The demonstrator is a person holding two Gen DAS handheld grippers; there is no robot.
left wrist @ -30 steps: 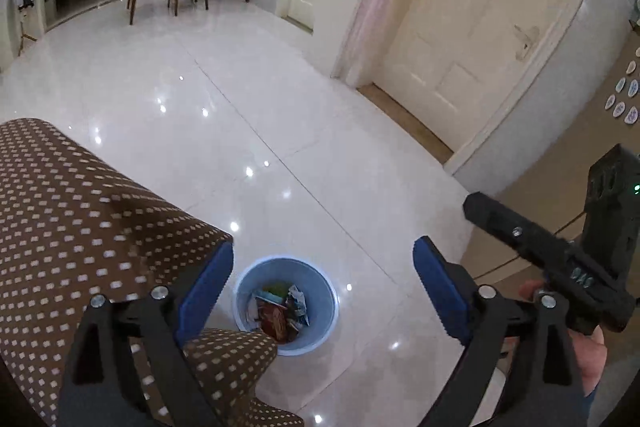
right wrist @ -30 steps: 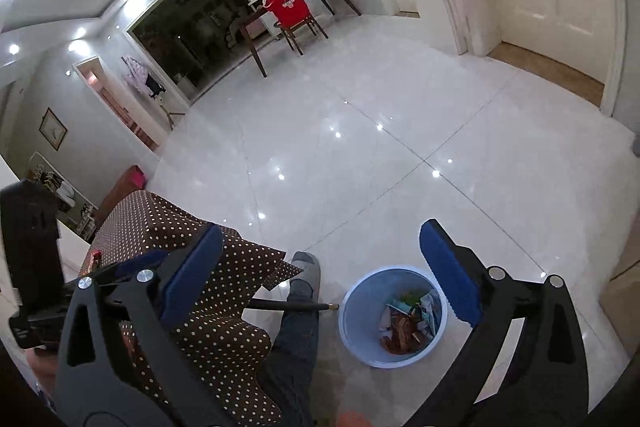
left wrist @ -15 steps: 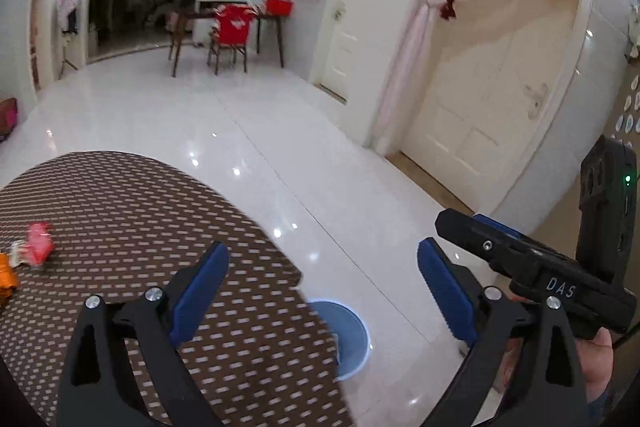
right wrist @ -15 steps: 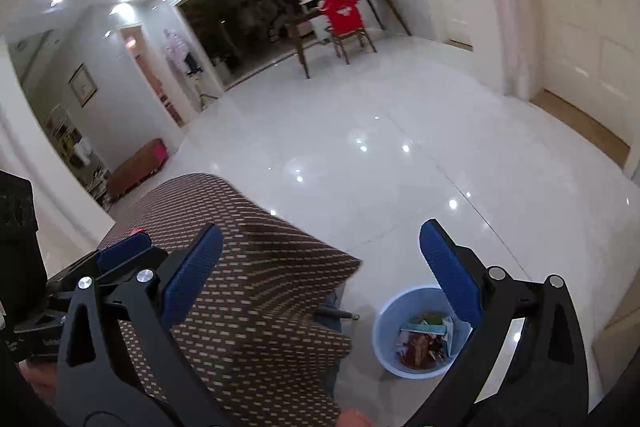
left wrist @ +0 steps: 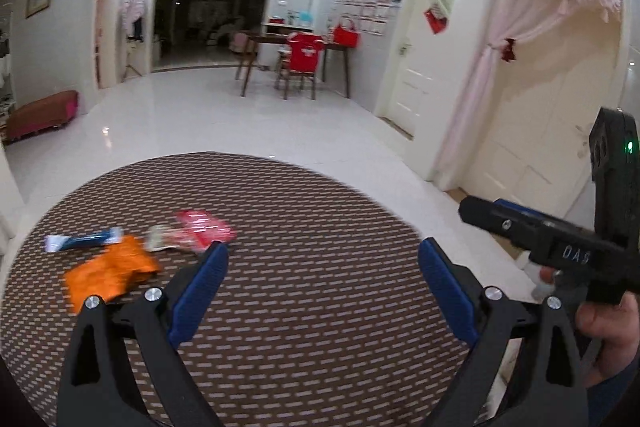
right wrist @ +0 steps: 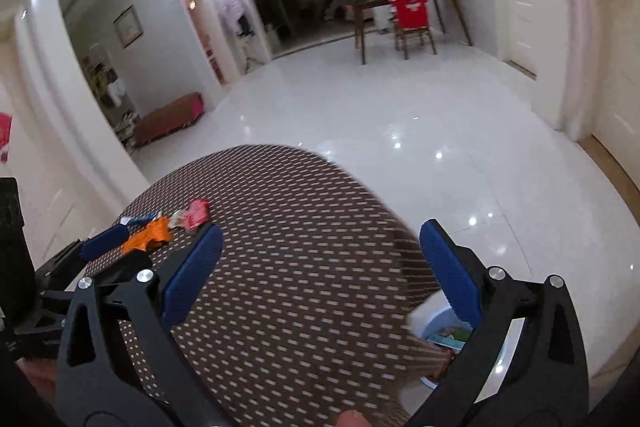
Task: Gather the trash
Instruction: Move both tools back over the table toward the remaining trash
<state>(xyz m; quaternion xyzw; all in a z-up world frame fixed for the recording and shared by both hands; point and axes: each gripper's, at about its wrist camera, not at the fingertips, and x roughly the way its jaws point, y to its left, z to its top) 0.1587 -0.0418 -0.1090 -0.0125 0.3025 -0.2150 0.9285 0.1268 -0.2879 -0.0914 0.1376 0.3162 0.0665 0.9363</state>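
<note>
Several wrappers lie on the left part of a round table (left wrist: 320, 227) with a brown dotted cloth: an orange one (left wrist: 110, 273), a red and white one (left wrist: 196, 229) and a blue and white one (left wrist: 82, 239). They also show in the right wrist view: the orange one (right wrist: 148, 237), the red one (right wrist: 196, 215). My left gripper (left wrist: 320, 291) is open and empty above the table, right of the wrappers. My right gripper (right wrist: 320, 275) is open and empty above the table's right side. A blue bin (right wrist: 442, 331) with trash stands on the floor, partly hidden by the right finger.
The other gripper shows at the right edge of the left wrist view (left wrist: 560, 251) and at the left edge of the right wrist view (right wrist: 100, 243). Glossy white floor (right wrist: 400, 107) lies beyond the table. A wooden table with a red chair (left wrist: 300, 63) stands far back.
Both grippers have lifted from over the bin and swung up to the left above the table. The wrappers have come into view. Both stay open.
</note>
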